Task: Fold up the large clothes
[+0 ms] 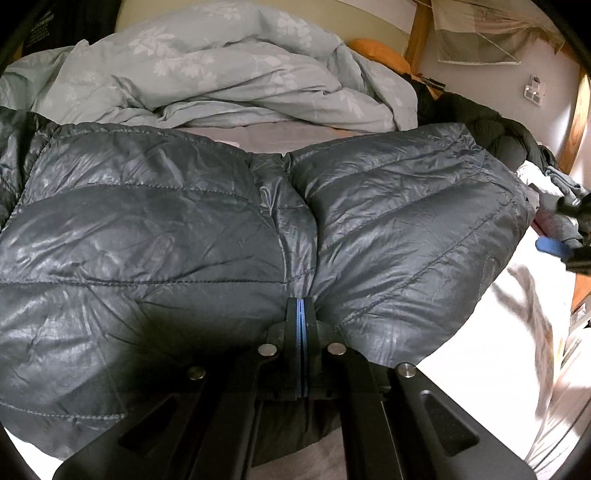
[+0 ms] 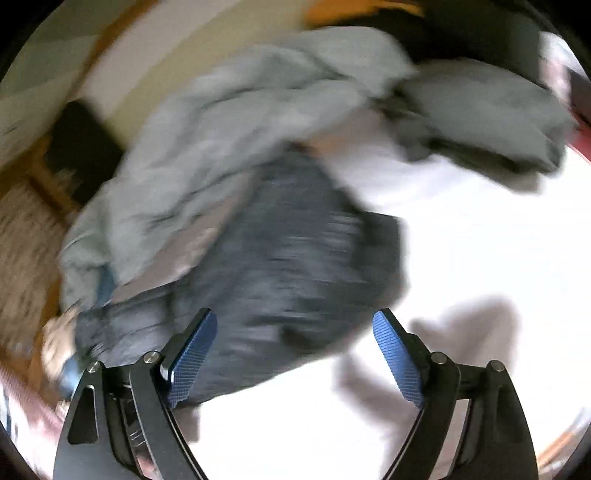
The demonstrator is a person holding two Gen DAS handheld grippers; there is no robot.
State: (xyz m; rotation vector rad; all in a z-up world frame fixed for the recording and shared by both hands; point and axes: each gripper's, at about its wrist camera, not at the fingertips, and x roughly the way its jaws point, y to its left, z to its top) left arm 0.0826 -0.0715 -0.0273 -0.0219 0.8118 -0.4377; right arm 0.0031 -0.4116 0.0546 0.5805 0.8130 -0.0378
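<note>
A dark grey quilted puffer jacket (image 1: 166, 229) lies spread on the white bed and fills the left wrist view. My left gripper (image 1: 302, 306) is shut on the jacket's near edge, at a fold between two puffy halves. In the blurred right wrist view the jacket (image 2: 295, 266) lies ahead and below. My right gripper (image 2: 295, 325) is open and empty above the jacket's near edge and the white sheet. The right gripper also shows at the right edge of the left wrist view (image 1: 569, 236), apart from the jacket.
A crumpled pale blue floral duvet (image 1: 207, 74) lies behind the jacket. Dark clothes (image 1: 491, 129) are piled at the back right. The white sheet (image 1: 509, 317) is bare to the right. A wooden bed frame (image 1: 417, 33) and wall stand behind.
</note>
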